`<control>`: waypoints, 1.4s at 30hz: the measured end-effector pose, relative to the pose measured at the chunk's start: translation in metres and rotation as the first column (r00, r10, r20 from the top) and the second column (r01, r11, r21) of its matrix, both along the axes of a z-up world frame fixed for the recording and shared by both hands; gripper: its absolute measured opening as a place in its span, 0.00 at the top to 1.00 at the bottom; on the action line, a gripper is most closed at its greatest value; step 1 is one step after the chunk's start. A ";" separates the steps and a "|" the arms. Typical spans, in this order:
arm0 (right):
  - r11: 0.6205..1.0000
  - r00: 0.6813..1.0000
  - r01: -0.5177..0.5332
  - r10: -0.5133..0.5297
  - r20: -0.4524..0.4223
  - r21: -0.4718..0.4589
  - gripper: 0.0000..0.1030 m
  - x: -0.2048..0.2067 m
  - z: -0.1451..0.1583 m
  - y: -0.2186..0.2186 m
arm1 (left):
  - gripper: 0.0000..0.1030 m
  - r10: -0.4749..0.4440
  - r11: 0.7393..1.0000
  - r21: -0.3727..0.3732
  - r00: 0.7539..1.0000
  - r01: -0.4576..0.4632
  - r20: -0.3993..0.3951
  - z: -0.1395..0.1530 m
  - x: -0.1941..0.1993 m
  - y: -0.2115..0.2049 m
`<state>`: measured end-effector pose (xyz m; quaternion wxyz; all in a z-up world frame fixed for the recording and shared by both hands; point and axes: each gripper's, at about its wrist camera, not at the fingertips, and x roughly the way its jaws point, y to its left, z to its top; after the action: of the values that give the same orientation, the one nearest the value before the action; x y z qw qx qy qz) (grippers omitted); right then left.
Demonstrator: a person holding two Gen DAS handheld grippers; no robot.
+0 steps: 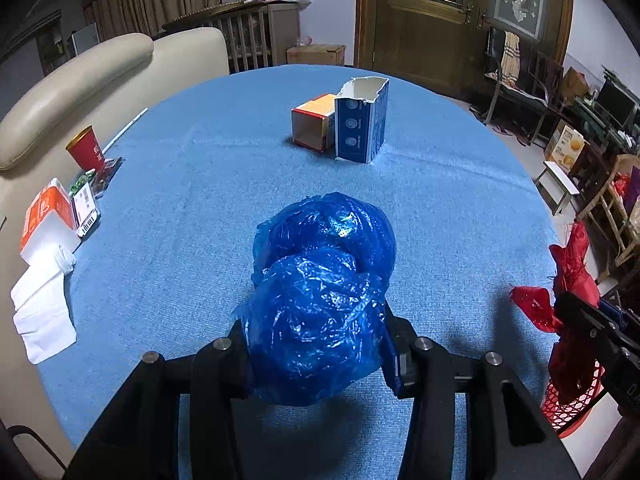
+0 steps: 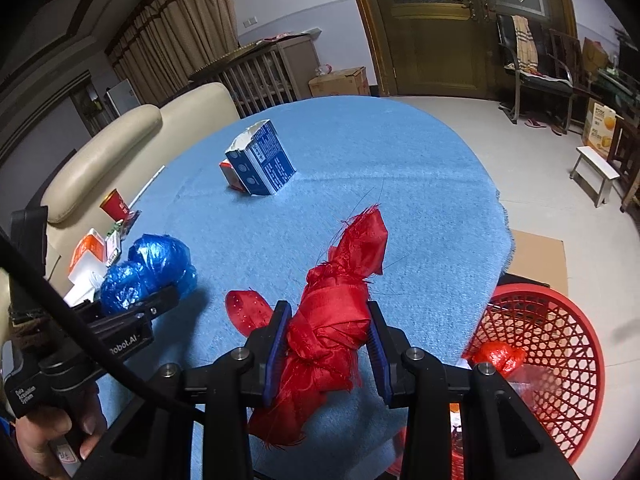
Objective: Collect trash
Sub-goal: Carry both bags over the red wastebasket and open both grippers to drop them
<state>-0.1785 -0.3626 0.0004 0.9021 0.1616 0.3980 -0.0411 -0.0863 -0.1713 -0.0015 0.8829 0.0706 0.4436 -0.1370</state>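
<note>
My left gripper (image 1: 316, 344) is shut on a crumpled blue plastic bag (image 1: 320, 300) and holds it over the blue tablecloth (image 1: 200, 184). The bag also shows in the right wrist view (image 2: 148, 272). My right gripper (image 2: 328, 344) is shut on a bundle of red fabric (image 2: 340, 300) near the table's right front edge; it shows at the right of the left wrist view (image 1: 568, 272). A red mesh basket (image 2: 560, 360) stands on the floor to the right, below the table edge, with red trash (image 2: 498, 356) inside.
A torn blue-and-white carton (image 1: 362, 120) and an orange box (image 1: 314, 122) stand mid-table. At the left edge are a red paper cup (image 1: 86, 148), a white straw (image 1: 126, 130), an orange-and-white carton (image 1: 46, 216), small packets (image 1: 86, 200) and white tissue (image 1: 42, 308). A beige sofa (image 1: 80, 72) lies beyond.
</note>
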 end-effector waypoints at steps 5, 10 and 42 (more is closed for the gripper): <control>1.000 1.000 0.004 -0.004 -0.003 -0.020 0.62 -0.005 0.003 0.003 | 0.53 -0.012 1.000 -0.015 1.000 0.012 0.005 0.001 -0.006 0.001; 0.999 1.000 0.018 -0.017 0.001 -0.033 0.62 -0.016 0.007 0.000 | 0.53 -0.037 0.999 -0.019 0.999 0.037 0.020 0.006 -0.015 -0.004; 0.949 0.937 0.311 -0.315 -0.151 -0.051 0.21 -0.137 -0.033 -0.159 | 0.53 -0.506 0.862 0.002 0.862 0.506 0.013 0.015 -0.095 -0.186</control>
<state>-0.3151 -0.5217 -0.0325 0.8519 0.2073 0.4365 -0.2020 -0.1810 -0.3575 0.0132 0.8190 0.1848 0.4036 -0.3637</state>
